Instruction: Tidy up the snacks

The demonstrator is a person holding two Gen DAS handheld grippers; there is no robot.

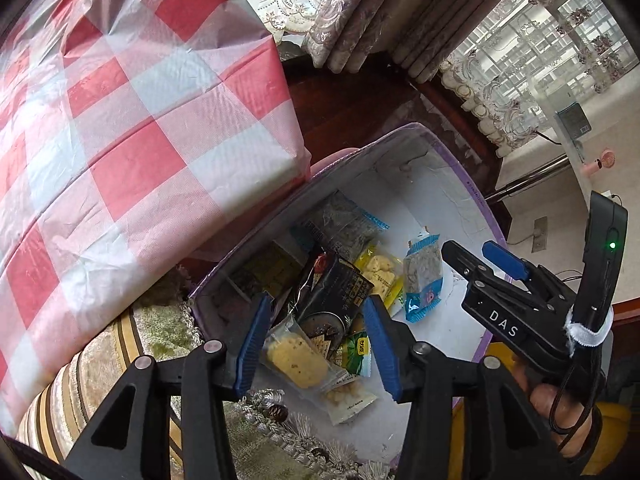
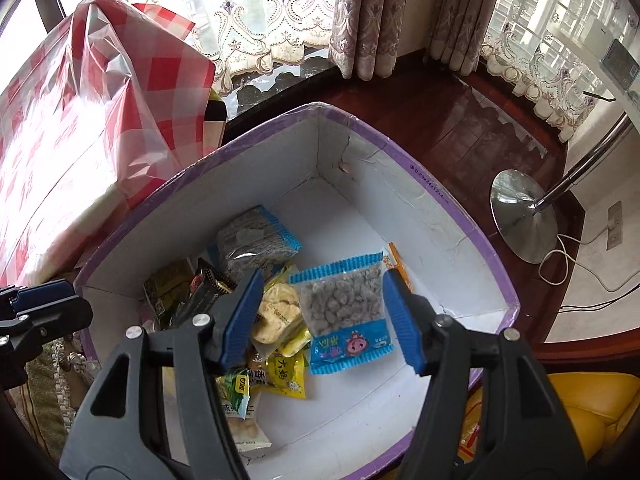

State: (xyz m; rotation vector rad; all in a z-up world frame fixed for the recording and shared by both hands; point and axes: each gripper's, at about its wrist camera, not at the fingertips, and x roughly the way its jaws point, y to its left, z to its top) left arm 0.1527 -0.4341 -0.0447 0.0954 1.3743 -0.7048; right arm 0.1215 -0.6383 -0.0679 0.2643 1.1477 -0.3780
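Daylight comes through lace curtains (image 2: 256,28) and heavier drapes (image 2: 364,20) onto a dark wood floor (image 2: 452,120), with a red-checked tablecloth (image 1: 120,120) at left, a chrome lamp base (image 2: 524,216) at right and a yellow cushion (image 2: 596,412) nearby.

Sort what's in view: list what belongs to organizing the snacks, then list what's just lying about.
Job:
box
blue nut packet
clear cracker packet
black packet
yellow packet
left gripper, open
right gripper, open

Lying about:
checked cloth
curtains
lamp base
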